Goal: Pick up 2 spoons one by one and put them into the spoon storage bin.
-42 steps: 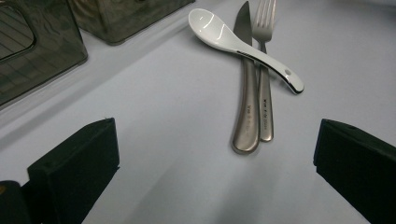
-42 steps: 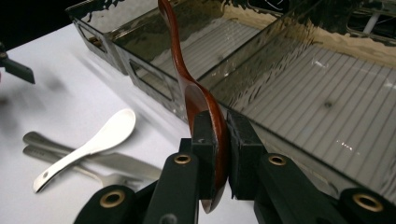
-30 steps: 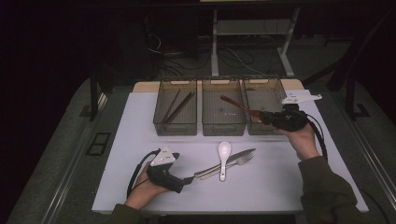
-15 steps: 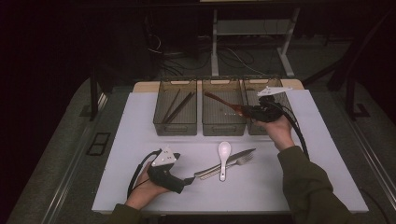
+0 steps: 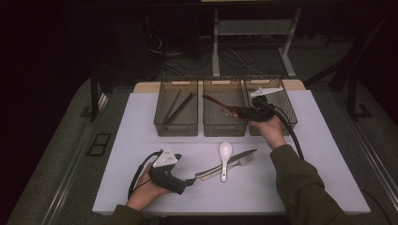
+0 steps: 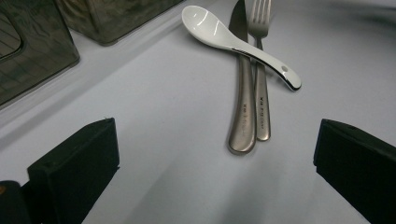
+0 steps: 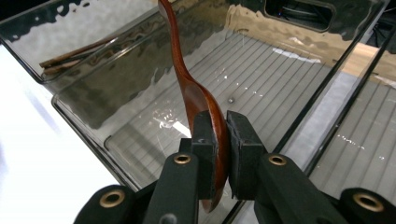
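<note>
My right gripper (image 5: pixel 244 112) is shut on the bowl of a brown wooden spoon (image 5: pixel 217 101), whose handle points left over the middle bin (image 5: pixel 224 128). In the right gripper view the pads (image 7: pixel 205 133) clamp the spoon (image 7: pixel 187 88) on both sides above the bin's ribbed floor (image 7: pixel 261 93). My left gripper (image 5: pixel 189 181) rests on the white mat, open and holding nothing. Just beyond its jaws lie a white ceramic spoon (image 6: pixel 224 35), a knife (image 6: pixel 242 93) and a fork (image 6: pixel 261 93), the spoon crossing the other two.
Three dark see-through bins stand in a row at the back of the white mat (image 5: pixel 136 140). The left bin (image 5: pixel 174 127) holds chopsticks (image 5: pixel 180 105). The right bin (image 5: pixel 287 108) is behind my right hand. Dark floor surrounds the table.
My right hand has carried the wooden spoon leftward and slightly down, from over the right bin to over the middle bin. The left gripper and the cutlery stayed still.
</note>
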`<action>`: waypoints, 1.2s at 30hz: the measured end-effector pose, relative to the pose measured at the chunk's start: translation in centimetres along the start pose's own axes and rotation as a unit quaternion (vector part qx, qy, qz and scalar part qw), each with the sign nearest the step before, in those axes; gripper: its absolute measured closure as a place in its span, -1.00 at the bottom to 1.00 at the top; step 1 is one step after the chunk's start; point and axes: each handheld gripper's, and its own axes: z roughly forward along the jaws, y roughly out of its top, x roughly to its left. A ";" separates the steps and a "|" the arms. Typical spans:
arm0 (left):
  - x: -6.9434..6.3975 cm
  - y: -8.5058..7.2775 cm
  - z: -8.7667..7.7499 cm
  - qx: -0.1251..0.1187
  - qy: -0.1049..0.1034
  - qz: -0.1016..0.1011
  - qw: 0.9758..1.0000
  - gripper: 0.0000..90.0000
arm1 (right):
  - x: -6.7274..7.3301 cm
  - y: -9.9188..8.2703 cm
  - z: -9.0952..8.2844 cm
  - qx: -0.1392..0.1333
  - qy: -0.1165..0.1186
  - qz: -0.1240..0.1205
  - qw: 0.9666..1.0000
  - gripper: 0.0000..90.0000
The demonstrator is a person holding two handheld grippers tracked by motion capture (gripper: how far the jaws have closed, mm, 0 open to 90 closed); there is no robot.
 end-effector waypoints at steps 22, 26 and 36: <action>0.0 0.0 0.0 0.002 0.000 0.003 1.000 -1.00 | 0.5 -0.5 -1.9 -0.026 0.021 -0.004 0.999 0.19; 0.0 0.0 0.0 0.004 0.000 0.006 1.000 -1.00 | 0.5 -1.0 -2.6 -0.028 0.023 -0.009 0.999 0.19; 0.0 0.1 -0.1 0.002 0.001 0.004 1.000 -1.00 | 1.0 -2.4 -3.9 -0.017 0.041 -0.023 0.999 0.36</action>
